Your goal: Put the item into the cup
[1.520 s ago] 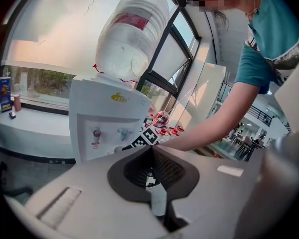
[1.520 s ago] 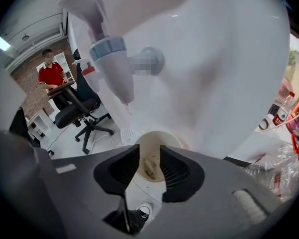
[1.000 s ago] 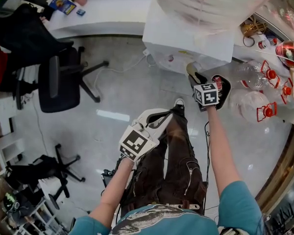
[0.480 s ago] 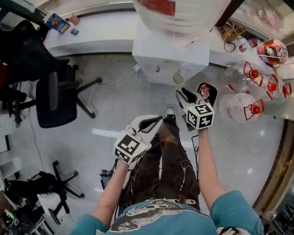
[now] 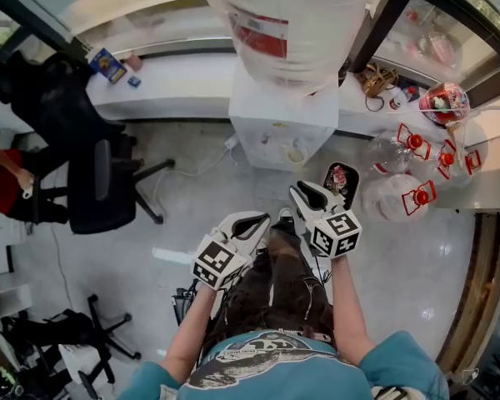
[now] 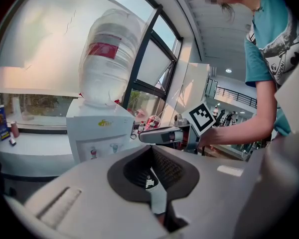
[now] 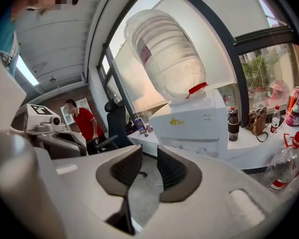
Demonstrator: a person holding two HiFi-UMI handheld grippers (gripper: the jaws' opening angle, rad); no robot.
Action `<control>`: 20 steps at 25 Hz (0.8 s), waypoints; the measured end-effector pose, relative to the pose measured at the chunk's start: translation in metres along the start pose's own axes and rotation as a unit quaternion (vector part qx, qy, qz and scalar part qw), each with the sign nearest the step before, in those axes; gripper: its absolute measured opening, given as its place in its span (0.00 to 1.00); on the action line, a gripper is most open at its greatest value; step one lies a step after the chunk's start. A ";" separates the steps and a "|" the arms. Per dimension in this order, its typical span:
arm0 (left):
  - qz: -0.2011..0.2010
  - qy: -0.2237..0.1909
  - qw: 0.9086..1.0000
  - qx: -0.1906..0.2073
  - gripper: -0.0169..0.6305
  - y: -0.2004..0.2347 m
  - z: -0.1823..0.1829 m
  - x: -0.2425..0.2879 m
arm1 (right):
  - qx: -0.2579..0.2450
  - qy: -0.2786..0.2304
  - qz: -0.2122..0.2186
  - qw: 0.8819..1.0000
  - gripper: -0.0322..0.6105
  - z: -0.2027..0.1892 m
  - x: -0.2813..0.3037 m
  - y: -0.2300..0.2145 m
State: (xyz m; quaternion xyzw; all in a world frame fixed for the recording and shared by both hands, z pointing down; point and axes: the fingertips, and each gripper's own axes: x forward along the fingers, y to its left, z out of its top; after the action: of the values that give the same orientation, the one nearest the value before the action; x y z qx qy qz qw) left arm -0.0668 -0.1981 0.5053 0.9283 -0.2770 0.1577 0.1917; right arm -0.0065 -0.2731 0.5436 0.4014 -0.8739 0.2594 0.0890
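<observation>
I see no item in either gripper. My left gripper [image 5: 252, 222] hangs over the person's legs; in the left gripper view its pads [image 6: 150, 156] meet, with nothing between them. My right gripper [image 5: 317, 183] is held a little further forward, short of the white water dispenser [image 5: 279, 132]. Its jaws [image 7: 149, 166] stand apart and are closing, and only floor shows in the gap. A small pale round thing [image 5: 296, 152] sits at the dispenser's front; I cannot tell if it is the cup.
A big water bottle [image 5: 283, 23] tops the dispenser. Clear bottles with red caps [image 5: 400, 197] lie on the floor to the right. A black office chair [image 5: 100, 177] stands at the left before a white counter [image 5: 167, 82]. A person in red [image 7: 82, 123] is nearby.
My right gripper has drawn back from the dispenser toward the body and to the left. The left gripper has stayed over the legs.
</observation>
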 end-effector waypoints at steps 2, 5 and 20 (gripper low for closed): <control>0.002 -0.001 1.000 0.006 0.05 -0.004 0.002 -0.010 | -0.001 -0.008 0.007 1.000 0.18 0.007 -0.010 0.015; 0.000 -0.015 1.000 0.009 0.05 -0.014 0.007 -0.020 | -0.003 -0.016 0.022 1.000 0.17 0.017 -0.024 0.034; -0.005 -0.047 0.999 -0.022 0.05 -0.063 -0.007 -0.067 | -0.022 -0.052 0.031 0.998 0.17 0.031 -0.090 0.101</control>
State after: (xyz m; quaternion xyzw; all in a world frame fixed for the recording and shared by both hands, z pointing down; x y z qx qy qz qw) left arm -0.0848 -0.1156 0.4681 0.9316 -0.2845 0.1067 0.1995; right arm -0.0209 -0.1756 0.4456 0.3849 -0.8949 0.2213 0.0447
